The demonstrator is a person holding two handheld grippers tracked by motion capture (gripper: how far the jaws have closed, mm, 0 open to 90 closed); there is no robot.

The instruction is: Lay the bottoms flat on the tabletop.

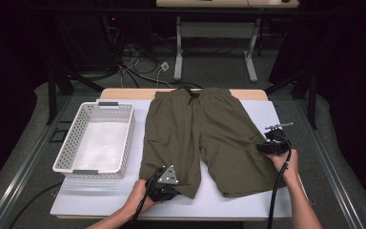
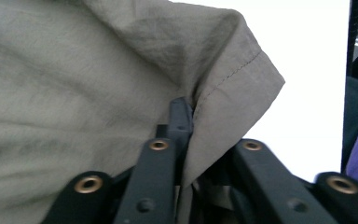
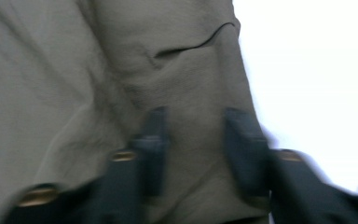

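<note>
A: We see the olive shorts spread flat on the white sheet that covers the desk, waistband and drawstring at the far edge, both legs pointing back toward the person.

B: And the left claw?

A: It sits at the hem of the shorts' left leg, near the corner. In the left gripper view the left claw has its jaws drawn together on the hem, the fabric bunched up and pinched between them. So we call it clamped on the shorts.

B: The right claw?

A: It rests on the outer edge of the shorts' right leg, beside the side pocket. In the right gripper view, which is blurred, the right claw has its jaws apart, lying over the cloth with a strip of fabric between them; they are not pressing on it.

B: Anything else near the shorts?

A: A white perforated basket stands just to the left of them on the sheet, apart from the fabric.
</note>
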